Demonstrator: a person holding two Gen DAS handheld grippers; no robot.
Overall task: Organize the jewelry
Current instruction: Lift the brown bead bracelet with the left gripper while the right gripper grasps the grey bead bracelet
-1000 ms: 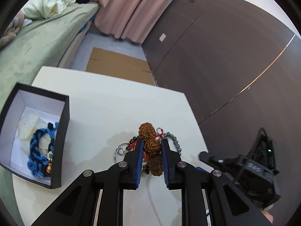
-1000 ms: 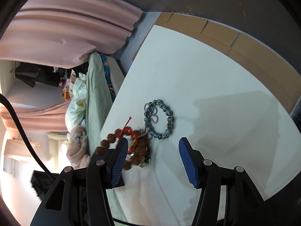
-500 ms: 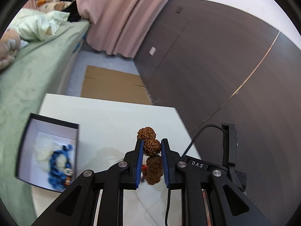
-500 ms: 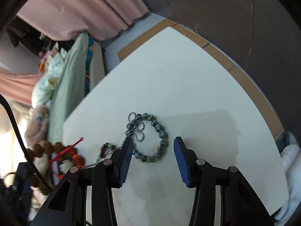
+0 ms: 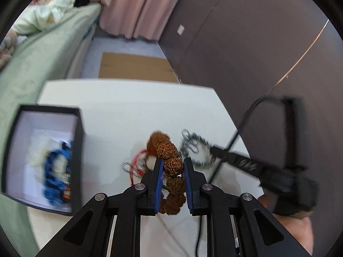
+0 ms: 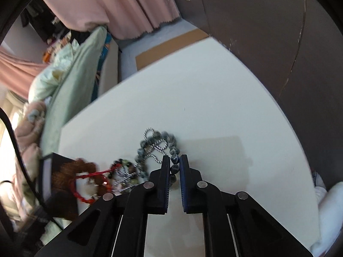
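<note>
On the white table (image 5: 128, 107), my left gripper (image 5: 172, 165) is shut on a bracelet of big brown knobbly beads (image 5: 165, 147), which hangs over a tangle with a red cord bracelet (image 5: 137, 160). A grey bead bracelet with a silver chain (image 6: 150, 143) lies on the table. My right gripper (image 6: 174, 158) is down on it, its jaws closing with the pads pressing on one of its beads. In the left wrist view the right gripper (image 5: 212, 150) reaches the grey bracelet (image 5: 194, 144) from the right. A black box (image 5: 79, 150) at the left holds a blue bracelet (image 5: 53, 171).
A small dark bead bracelet (image 6: 126, 162) and a silver chain (image 5: 126, 167) lie in the tangle. A green bed (image 5: 42, 53) runs along the table's left, cardboard (image 5: 135, 68) lies on the floor beyond, and a dark wall (image 5: 257, 53) stands at the right. A cable (image 5: 242, 128) trails from the right gripper.
The right gripper rolled, moved over the grey bracelet and brought its jaws together on a bead. The left gripper rose with the brown beads, then sank back over the tangle.
</note>
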